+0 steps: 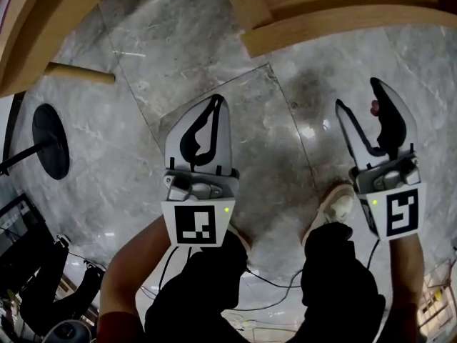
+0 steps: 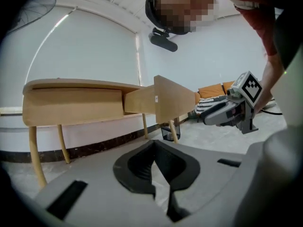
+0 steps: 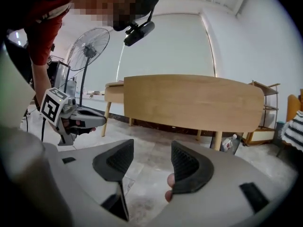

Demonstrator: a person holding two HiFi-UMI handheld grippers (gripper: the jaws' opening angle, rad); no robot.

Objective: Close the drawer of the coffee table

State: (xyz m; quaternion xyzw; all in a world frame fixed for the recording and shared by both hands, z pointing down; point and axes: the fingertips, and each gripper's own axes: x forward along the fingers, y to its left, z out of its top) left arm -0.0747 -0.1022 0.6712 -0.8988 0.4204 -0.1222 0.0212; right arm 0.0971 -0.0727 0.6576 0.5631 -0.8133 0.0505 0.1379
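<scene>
The light wooden coffee table (image 2: 71, 103) stands ahead, and its drawer (image 2: 165, 103) sticks out towards me. From above, the drawer (image 1: 321, 20) juts from the table at the top edge. Its broad front panel (image 3: 189, 100) fills the middle of the right gripper view. My left gripper (image 1: 216, 102) hangs over the marble floor short of the drawer, its jaw tips together on nothing (image 2: 154, 148). My right gripper (image 1: 355, 95) is to its right, also short of the drawer. Its jaws stand wide apart with nothing between them (image 3: 151, 157).
A standing fan (image 3: 87, 46) is on the left, its black base (image 1: 50, 141) on the floor. A table leg (image 1: 78, 72) shows at upper left. The person's shoes (image 1: 335, 209) and cables lie below the grippers. A shelf (image 3: 262, 112) and a bottle (image 3: 228, 143) stand right of the table.
</scene>
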